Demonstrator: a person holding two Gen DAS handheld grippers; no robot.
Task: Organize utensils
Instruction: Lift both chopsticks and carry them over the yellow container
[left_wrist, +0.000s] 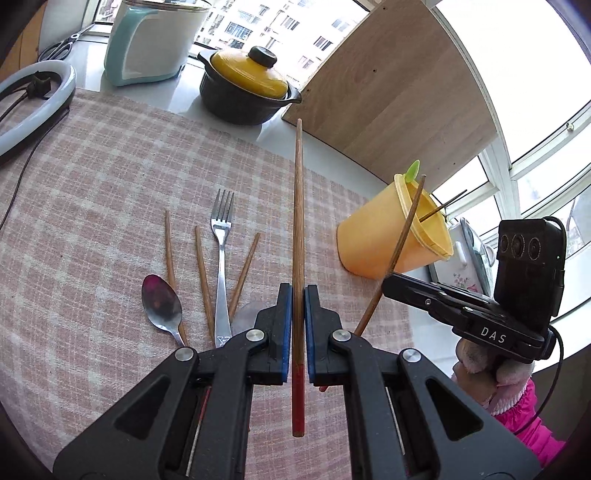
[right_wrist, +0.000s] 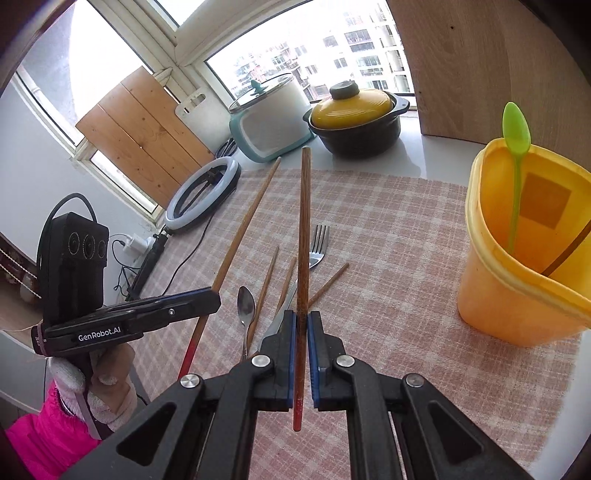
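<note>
Two long brown wooden chopsticks with red-painted ends, one in each gripper, both lifted above the pink checked cloth (left_wrist: 92, 177) covering the desk. In the left wrist view, left-held chopstick (left_wrist: 297, 236) straight along the fingers, tip toward the far edge of the desk, red end toward the camera. In the right wrist view, right-held chopstick (right_wrist: 303, 251) likewise straight ahead, red end nearest the lens.

Lying on the cloth near the middle: three shorter brown wooden chopsticks (left_wrist: 201, 273) fanned out, a shiny metal fork (left_wrist: 221, 251) among them with tines toward the far edge, and a metal spoon (left_wrist: 161, 308) at the left, bowl up. Toward the right edge of the cloth, an orange plastic cup (right_wrist: 517, 258), holding a thin green plastic spoon (right_wrist: 516, 162) and at least one dark stick.

Beyond the cloth at the far edge: a black clay pot with yellow lid (left_wrist: 249, 86), a white and teal electric cooker (left_wrist: 147, 40), a large wooden board (left_wrist: 399, 92) leaning by the window. At the left side, a white ring light (left_wrist: 33, 107) with its cable. No object between the raised chopsticks and the cup.

Left gripper (left_wrist: 297, 295): blue-padded fingers pressed together on the left-held chopstick, just above its red part. Right gripper (right_wrist: 303, 325): fingers equally clamped on the right-held chopstick, only the stick's width between the pads.
</note>
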